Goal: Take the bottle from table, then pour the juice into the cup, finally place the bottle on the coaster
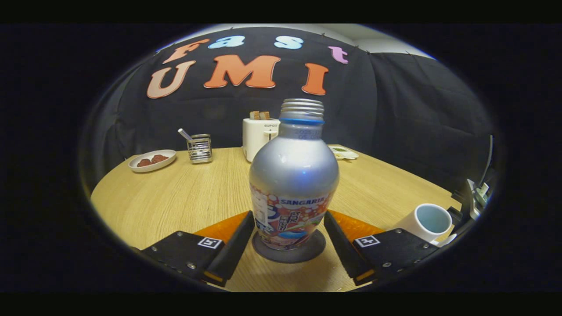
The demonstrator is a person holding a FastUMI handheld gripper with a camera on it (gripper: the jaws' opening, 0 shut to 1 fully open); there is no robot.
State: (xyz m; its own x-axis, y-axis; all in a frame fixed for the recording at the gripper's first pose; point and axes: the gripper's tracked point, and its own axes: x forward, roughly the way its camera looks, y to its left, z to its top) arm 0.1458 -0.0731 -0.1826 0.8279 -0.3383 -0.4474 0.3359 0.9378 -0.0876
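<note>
Bottle (293,184) upright on coaster (287,252) between parted, non-touching gripper (290,237) fingers, cup (428,221) alongside.

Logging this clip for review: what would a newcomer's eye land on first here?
The silver bottle, uncapped and upright on a dark round coaster, stands between the gripper fingers, which are open on either side of it. A white cup sits off to the right on the wooden table.

Glossy metal bottle (293,175), matt dark coaster (288,252), smooth wood-grain table (184,193), glazed cup (428,221)
</note>
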